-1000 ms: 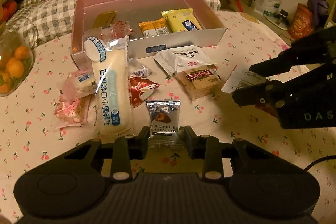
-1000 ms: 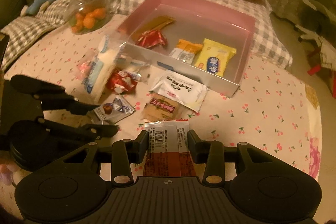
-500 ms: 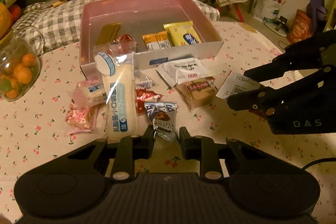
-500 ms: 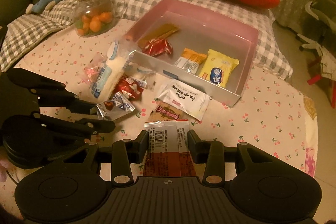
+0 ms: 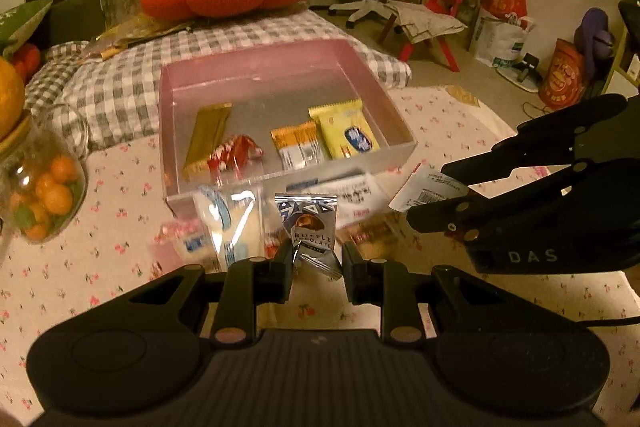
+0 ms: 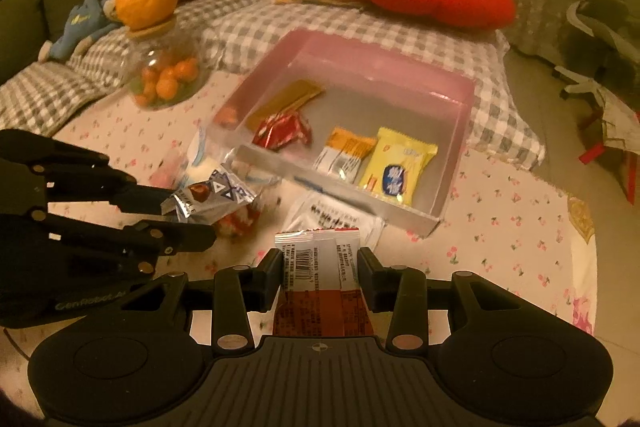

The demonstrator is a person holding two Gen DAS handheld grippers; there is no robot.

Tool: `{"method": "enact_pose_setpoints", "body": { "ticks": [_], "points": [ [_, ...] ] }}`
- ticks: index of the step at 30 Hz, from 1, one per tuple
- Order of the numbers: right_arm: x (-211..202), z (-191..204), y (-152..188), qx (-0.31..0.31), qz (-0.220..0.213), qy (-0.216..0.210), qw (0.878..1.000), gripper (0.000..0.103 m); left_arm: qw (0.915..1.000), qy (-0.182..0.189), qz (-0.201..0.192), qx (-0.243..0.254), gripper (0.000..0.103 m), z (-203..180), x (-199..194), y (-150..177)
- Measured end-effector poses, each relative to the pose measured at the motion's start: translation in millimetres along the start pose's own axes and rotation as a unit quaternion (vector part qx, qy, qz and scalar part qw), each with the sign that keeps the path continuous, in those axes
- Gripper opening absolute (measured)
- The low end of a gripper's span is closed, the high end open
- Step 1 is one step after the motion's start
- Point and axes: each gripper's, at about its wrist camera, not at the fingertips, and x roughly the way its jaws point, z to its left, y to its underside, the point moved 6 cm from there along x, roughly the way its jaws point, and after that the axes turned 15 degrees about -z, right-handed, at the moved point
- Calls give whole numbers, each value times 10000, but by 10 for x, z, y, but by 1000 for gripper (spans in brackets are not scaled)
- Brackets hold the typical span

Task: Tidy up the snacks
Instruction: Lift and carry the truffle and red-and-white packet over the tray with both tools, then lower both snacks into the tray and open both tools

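Both grippers carry a snack above the table, whose cloth is printed with cherries. The left gripper has just been closing, and its fingers stand narrow, pinching the lower edge of a silver truffle chocolate packet that hangs clear of the cloth. The right gripper holds a red-and-white snack bar pressed between its fingers, barcode side up.

The pink-walled box lies at twelve o'clock in the left wrist view and at one o'clock in the right wrist view. It already holds a gold bar, a red wrapped sweet, an orange packet and a yellow packet. Loose snacks remain on the cloth just before its near wall, blurred in the left view; among them is a white sachet. A jar of small oranges stands at ten o'clock of the box in the right wrist view.

The step in hand is judged to be the carry to the box. Done well, each packet clears the near wall before release. The bare floor at the far side and right end offers room, so that nothing lands on what is already sorted. The chocolate's thin edge grip may slip if swung fast.
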Motion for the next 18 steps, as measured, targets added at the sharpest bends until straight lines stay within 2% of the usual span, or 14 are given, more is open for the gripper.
{"method": "enact_pose_setpoints", "body": {
  "ticks": [10, 18],
  "points": [
    [176, -427, -230, 606, -148, 239, 9978, 39, 9999, -91, 5, 71, 23, 71, 146, -279],
    [425, -650, -419, 898, -282, 313, 9951, 39, 9997, -196, 98, 119, 23, 125, 446, -468]
  ]
}}
